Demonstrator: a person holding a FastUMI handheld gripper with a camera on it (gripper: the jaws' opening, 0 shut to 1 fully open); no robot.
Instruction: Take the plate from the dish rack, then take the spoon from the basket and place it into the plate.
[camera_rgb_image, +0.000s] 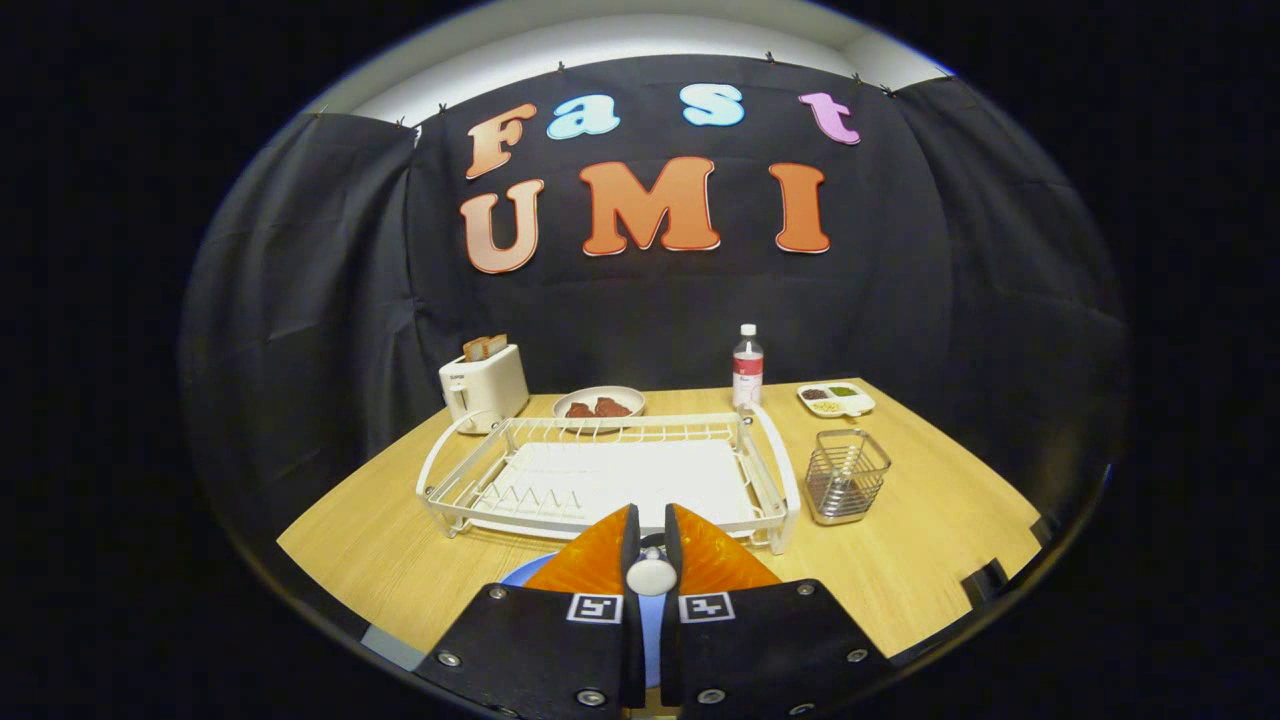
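Observation:
My gripper is near the table's front edge, just short of the white dish rack, whose rack floor holds no dishes. Its two fingers stand close together, shut on a white spoon whose rounded end shows between them. Under the fingers lies a blue plate on the wooden table; only slivers of it show to the left of the fingers and between them. The wire basket stands to the right of the rack and looks empty.
Behind the rack are a white toaster with toast in it, a dish of brown food, a clear bottle and a small white compartment tray. The wooden table has open surface to the right of the basket.

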